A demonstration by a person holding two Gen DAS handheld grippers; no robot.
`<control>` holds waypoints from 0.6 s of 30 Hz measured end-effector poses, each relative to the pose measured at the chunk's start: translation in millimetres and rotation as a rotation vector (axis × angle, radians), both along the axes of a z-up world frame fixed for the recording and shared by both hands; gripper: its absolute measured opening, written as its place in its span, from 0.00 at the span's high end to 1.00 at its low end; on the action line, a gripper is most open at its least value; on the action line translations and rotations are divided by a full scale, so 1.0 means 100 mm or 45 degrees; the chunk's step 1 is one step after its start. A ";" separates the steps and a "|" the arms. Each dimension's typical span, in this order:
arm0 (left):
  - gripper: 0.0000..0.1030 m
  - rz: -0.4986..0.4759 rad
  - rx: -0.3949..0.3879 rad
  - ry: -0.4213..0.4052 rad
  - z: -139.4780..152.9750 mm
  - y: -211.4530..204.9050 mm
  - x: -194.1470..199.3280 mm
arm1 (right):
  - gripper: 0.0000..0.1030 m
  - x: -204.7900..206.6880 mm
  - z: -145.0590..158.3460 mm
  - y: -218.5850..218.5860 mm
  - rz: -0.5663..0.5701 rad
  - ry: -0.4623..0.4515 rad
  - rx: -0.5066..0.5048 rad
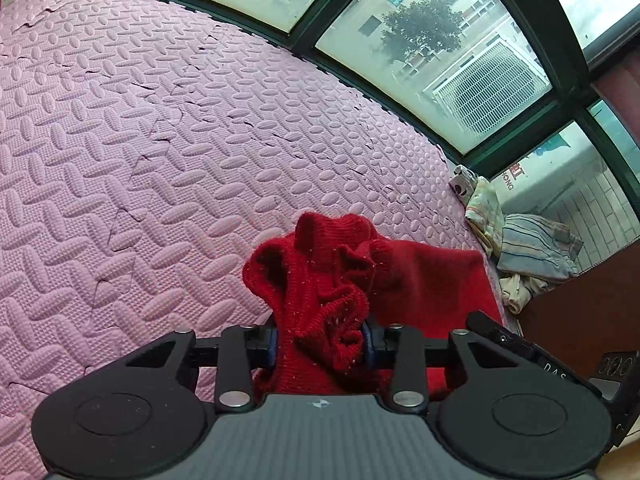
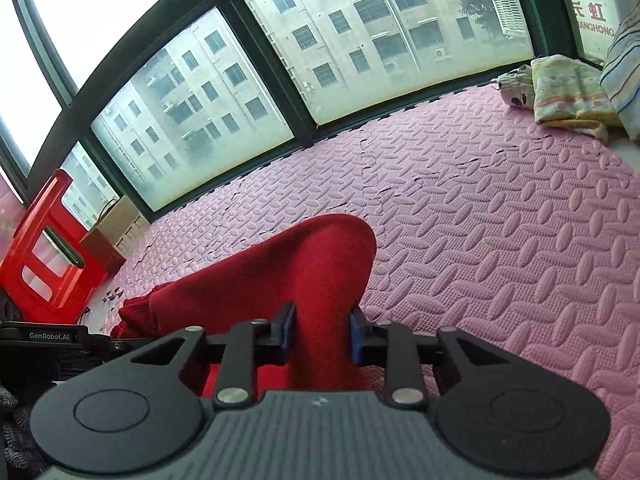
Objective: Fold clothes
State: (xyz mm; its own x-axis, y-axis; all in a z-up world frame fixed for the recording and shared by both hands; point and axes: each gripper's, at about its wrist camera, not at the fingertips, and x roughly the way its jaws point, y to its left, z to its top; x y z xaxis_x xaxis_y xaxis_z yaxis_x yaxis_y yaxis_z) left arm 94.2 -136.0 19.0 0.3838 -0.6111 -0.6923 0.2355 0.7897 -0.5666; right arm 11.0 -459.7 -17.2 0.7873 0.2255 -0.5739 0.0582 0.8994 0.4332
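A red knit sweater is held above the pink foam mat. My left gripper is shut on a bunched, ribbed part of it, with folds piled up in front of the fingers and a flat stretch of cloth trailing to the right. In the right wrist view the same red sweater rises as a smooth fold between the blue pads, and my right gripper is shut on it. The cloth runs left toward the other gripper's black body. The parts of the sweater under both grippers are hidden.
Folded clothes are piled at the mat's far corner by the window, seen also as pastel cloth. A red plastic stool and a cardboard box stand at the mat's left edge. Dark-framed windows border the mat.
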 end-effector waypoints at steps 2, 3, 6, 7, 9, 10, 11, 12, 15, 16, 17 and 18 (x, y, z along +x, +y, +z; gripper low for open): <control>0.62 -0.041 0.001 -0.013 0.03 -0.20 0.04 | 0.75 -0.04 0.06 -0.13 -0.051 -0.006 -0.030; 0.62 -0.059 0.003 -0.020 0.04 -0.30 0.05 | 0.75 -0.06 0.09 -0.20 -0.075 -0.010 -0.044; 0.62 -0.101 0.015 -0.025 0.03 -0.53 0.09 | 0.75 -0.12 0.14 -0.41 -0.150 -0.015 -0.070; 0.62 -0.111 0.021 -0.023 0.01 -0.59 0.10 | 0.75 -0.14 0.15 -0.48 -0.174 -0.016 -0.076; 0.62 -0.129 0.033 -0.019 -0.02 -0.70 0.12 | 0.75 -0.17 0.16 -0.62 -0.210 -0.011 -0.081; 0.62 -0.139 0.040 -0.017 -0.03 -0.76 0.13 | 0.75 -0.18 0.15 -0.67 -0.223 -0.006 -0.087; 0.61 -0.148 0.046 -0.015 -0.05 -0.81 0.14 | 0.75 -0.18 0.13 -0.72 -0.236 -0.001 -0.094; 0.61 -0.157 0.052 -0.013 -0.06 -0.87 0.14 | 0.75 -0.18 0.11 -0.77 -0.246 0.009 -0.093; 0.59 -0.185 0.071 -0.007 -0.11 -1.03 0.17 | 0.72 -0.16 -0.01 -0.88 -0.264 0.061 -0.099; 0.57 -0.195 0.077 -0.005 -0.12 -1.09 0.18 | 0.69 -0.15 -0.06 -0.90 -0.269 0.084 -0.098; 0.53 -0.204 0.084 -0.003 -0.14 -1.14 0.19 | 0.68 -0.14 -0.10 -0.91 -0.266 0.104 -0.095; 0.52 -0.213 0.090 -0.001 -0.15 -1.20 0.20 | 0.65 -0.16 -0.12 -0.91 -0.265 0.109 -0.107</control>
State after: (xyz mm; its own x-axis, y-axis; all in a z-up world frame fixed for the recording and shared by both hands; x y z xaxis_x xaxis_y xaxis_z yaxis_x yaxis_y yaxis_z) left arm 113.8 -255.8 3.9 0.2812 -0.6163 -0.7356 0.3673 0.7773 -0.5108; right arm -4.7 -550.7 -29.3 0.7596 0.0119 -0.6502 0.2795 0.8968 0.3430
